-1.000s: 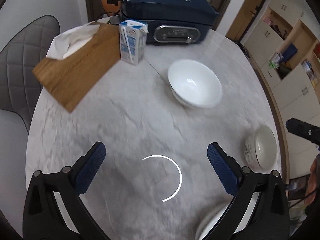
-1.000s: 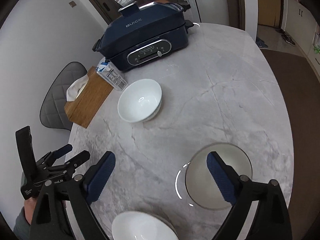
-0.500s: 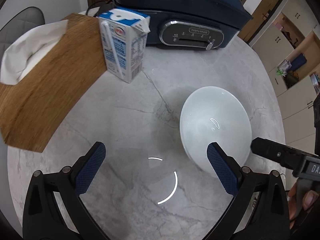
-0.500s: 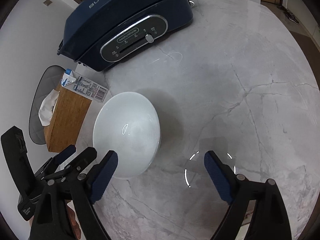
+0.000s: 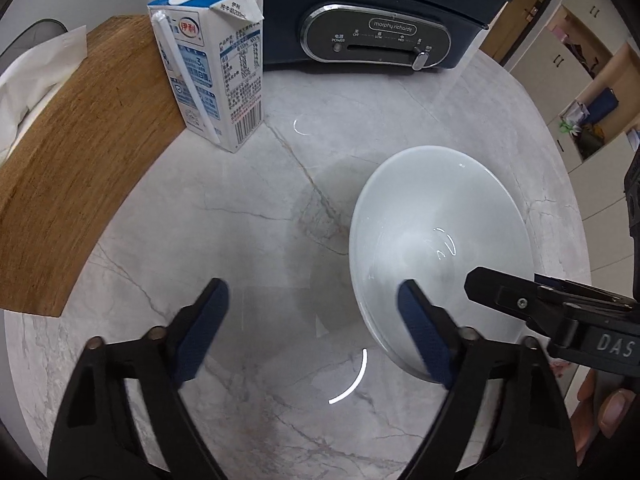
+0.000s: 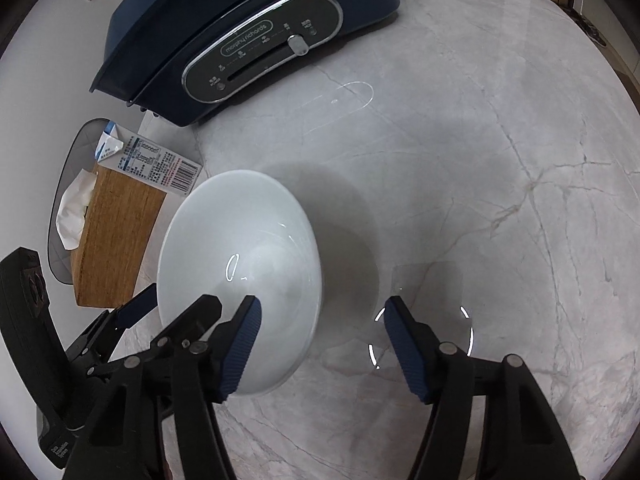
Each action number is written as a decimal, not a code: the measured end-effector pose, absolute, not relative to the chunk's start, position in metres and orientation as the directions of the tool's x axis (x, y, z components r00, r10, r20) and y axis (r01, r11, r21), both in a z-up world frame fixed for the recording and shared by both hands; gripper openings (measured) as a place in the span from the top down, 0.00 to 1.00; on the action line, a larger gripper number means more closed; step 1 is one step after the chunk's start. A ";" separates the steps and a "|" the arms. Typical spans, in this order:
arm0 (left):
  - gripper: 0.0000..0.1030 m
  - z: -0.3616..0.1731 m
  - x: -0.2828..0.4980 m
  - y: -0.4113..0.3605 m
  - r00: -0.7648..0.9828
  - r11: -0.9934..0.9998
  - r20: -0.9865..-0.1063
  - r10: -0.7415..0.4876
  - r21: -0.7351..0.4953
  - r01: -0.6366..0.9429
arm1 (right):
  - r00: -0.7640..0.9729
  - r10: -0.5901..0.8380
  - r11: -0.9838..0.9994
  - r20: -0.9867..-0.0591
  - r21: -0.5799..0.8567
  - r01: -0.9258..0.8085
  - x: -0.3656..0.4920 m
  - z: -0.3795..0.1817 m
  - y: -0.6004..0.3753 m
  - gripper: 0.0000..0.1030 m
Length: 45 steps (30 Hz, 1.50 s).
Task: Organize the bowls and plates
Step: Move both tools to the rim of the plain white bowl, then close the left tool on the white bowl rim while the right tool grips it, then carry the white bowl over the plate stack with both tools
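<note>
A white bowl (image 5: 436,240) stands upright on the marble table (image 5: 260,208); it also shows in the right wrist view (image 6: 240,248). My left gripper (image 5: 312,320) is open, with its right finger over the bowl's near rim and its left finger over bare table. My right gripper (image 6: 320,340) is open, with its left finger over the bowl's near rim and its right finger over the table. The two grippers flank the bowl closely. Neither holds anything.
A dark blue electric cooker (image 5: 360,12) stands at the back of the table. A milk carton (image 5: 216,80) stands next to a wooden tissue box (image 5: 80,152) on the left. Cabinets (image 5: 580,100) lie beyond the table's right edge.
Both grippers have moved forward and lower toward the white bowl, which now looms larger between them. Two other bowls seen a second ago are out of view.
</note>
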<state>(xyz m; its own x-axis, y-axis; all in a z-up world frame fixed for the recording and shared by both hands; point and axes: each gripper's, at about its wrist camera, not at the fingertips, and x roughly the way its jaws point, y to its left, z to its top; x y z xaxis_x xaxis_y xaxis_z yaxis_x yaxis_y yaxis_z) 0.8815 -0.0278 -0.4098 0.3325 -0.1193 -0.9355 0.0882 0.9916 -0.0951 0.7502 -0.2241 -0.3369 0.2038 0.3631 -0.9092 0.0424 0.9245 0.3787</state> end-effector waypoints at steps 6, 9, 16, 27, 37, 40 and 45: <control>0.67 -0.414 0.880 -0.042 0.332 0.985 -0.933 -0.141 -0.098 0.144 | 0.186 0.357 0.930 -0.915 0.367 0.022 0.751 -0.342 -0.219 0.69; 0.78 -0.412 0.881 -0.049 0.339 0.983 -0.931 -0.135 -0.082 0.165 | 0.195 0.352 0.933 -0.915 0.359 -0.003 0.751 -0.338 -0.212 0.87; 0.87 -0.408 0.877 -0.060 0.348 0.981 -0.929 -0.125 -0.063 0.184 | 0.195 0.347 0.936 -0.918 0.352 -0.008 0.741 -0.335 -0.212 0.87; 0.87 -0.350 0.824 -0.068 0.399 0.971 -0.905 -0.148 -0.058 0.230 | 0.244 0.346 0.937 -0.906 0.347 -0.041 0.701 -0.292 -0.214 0.87; 0.87 -0.279 0.724 -0.083 0.431 0.949 -0.876 -0.217 -0.086 0.303 | 0.316 0.364 0.930 -0.876 0.360 -0.073 0.622 -0.228 -0.228 0.86; 0.87 -0.268 0.687 -0.085 0.418 0.941 -0.876 -0.240 -0.104 0.322 | 0.330 0.364 0.929 -0.871 0.363 -0.069 0.589 -0.215 -0.238 0.86; 0.87 -0.268 0.632 -0.089 0.378 0.931 -0.888 -0.262 -0.128 0.343 | 0.342 0.335 0.941 -0.878 0.330 -0.073 0.540 -0.206 -0.242 0.85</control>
<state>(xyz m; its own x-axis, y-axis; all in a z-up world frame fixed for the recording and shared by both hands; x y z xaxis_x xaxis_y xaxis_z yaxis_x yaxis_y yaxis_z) 0.6315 -0.0895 -0.2683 0.3785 -0.2617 -0.8879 0.3431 0.9305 -0.1280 0.5404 -0.2418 -0.2060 0.3422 0.3347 -0.8780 -0.0735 0.9411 0.3301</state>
